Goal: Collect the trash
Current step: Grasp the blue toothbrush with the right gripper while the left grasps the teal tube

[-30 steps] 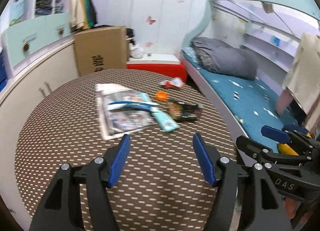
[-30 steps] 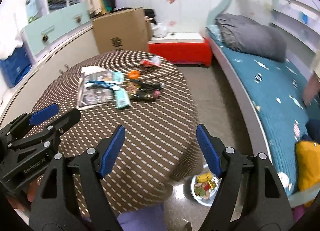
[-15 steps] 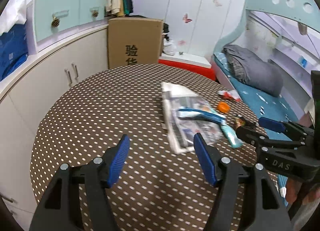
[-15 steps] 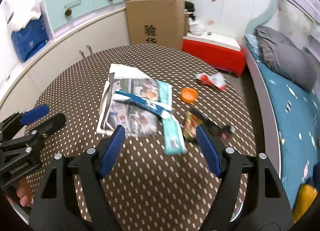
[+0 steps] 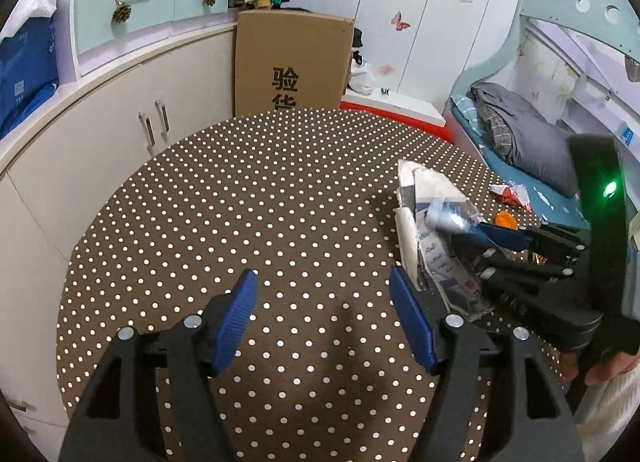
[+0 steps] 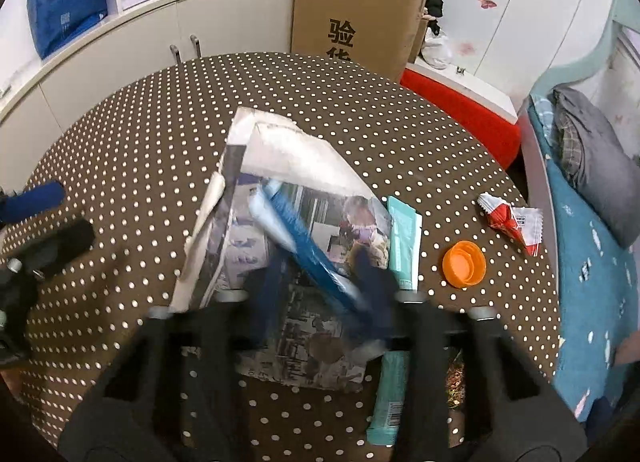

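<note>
Left gripper (image 5: 324, 318): jaws stood wide apart and held nothing; it hovered above a bare stretch of the table, left of the trash.
Table (image 6: 120, 134): round top under a brown cloth with white dots; all the trash lay on its right half in the left wrist view.
Newspaper (image 6: 280, 166): lay flat near the middle of the table, the far end folded up white.
Blue-and-white wrapper (image 6: 296, 238): a long strip that lay diagonally on the newspaper.
Right gripper (image 6: 320, 286): blurred; fingers were spread to either side of the near end of the blue-and-white wrapper, low over the newspaper; whether they touched it could not be told.
Teal packet (image 6: 404, 238): lay lengthwise just beside the right edge of the newspaper.
Orange cap (image 6: 464, 264): lay on the cloth to the right of the teal packet, apart from it.
Red-and-white wrapper (image 6: 510, 222): lay crumpled near the right edge of the table, beyond the cap.
</note>
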Demonstrator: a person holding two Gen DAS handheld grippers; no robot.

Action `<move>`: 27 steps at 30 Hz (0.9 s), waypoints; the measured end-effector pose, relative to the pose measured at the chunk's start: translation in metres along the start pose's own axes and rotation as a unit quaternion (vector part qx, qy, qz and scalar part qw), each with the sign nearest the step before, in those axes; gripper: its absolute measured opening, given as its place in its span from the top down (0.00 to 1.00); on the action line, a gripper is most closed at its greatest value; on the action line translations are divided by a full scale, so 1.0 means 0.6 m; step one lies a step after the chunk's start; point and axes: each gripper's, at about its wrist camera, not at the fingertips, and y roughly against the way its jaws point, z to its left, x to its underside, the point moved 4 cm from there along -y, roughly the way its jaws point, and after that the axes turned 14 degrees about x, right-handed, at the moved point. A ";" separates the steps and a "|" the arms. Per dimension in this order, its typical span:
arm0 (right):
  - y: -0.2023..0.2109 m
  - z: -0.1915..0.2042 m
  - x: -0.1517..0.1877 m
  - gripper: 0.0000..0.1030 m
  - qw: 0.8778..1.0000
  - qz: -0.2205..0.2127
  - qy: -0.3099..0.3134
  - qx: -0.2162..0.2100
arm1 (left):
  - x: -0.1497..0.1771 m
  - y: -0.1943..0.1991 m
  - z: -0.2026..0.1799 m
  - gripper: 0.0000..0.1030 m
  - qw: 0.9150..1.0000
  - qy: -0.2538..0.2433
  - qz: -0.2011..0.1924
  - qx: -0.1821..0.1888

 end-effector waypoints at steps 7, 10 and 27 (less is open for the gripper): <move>0.027 -0.050 0.003 0.89 0.998 0.001 -0.062 -0.028 | -0.007 -0.008 -0.036 0.35 1.000 -0.007 0.003 0.024; 0.051 -0.089 0.012 0.89 0.996 -0.013 -0.087 -0.020 | -0.007 -0.012 -0.074 0.33 0.999 -0.019 0.005 0.043; 0.087 -0.266 0.122 0.89 0.985 -0.003 -0.170 0.012 | 0.013 -0.148 -0.287 0.49 0.988 -0.080 0.072 0.115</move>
